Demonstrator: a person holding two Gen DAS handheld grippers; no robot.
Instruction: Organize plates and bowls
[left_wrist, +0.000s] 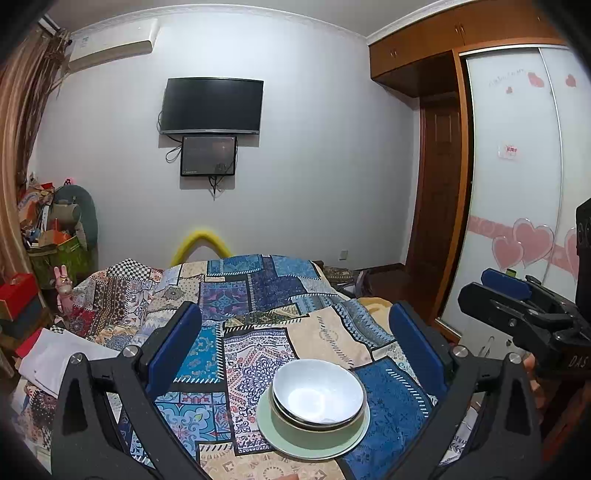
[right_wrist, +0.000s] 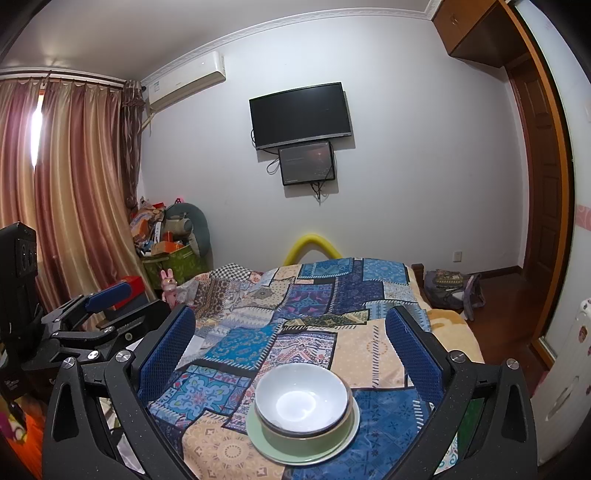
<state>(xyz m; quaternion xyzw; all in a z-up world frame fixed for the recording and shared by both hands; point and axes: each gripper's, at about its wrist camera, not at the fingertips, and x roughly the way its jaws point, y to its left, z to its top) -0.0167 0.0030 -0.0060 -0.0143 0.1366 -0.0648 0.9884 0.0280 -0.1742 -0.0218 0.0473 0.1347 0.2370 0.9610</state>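
Above bedspread (left_wrist: 258, 295) | left tool (left_wrist: 295, 347), right tool (right_wrist: 290, 343) level, spread | bowls (right_wrist: 302, 400) stacked on plate (right_wrist: 269, 446)

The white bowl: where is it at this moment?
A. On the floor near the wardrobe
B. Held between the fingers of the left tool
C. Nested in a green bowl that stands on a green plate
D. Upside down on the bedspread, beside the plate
C. The white bowl sits upright inside the green bowl, which stands on the green plate on the patchwork bedspread; neither tool touches it.
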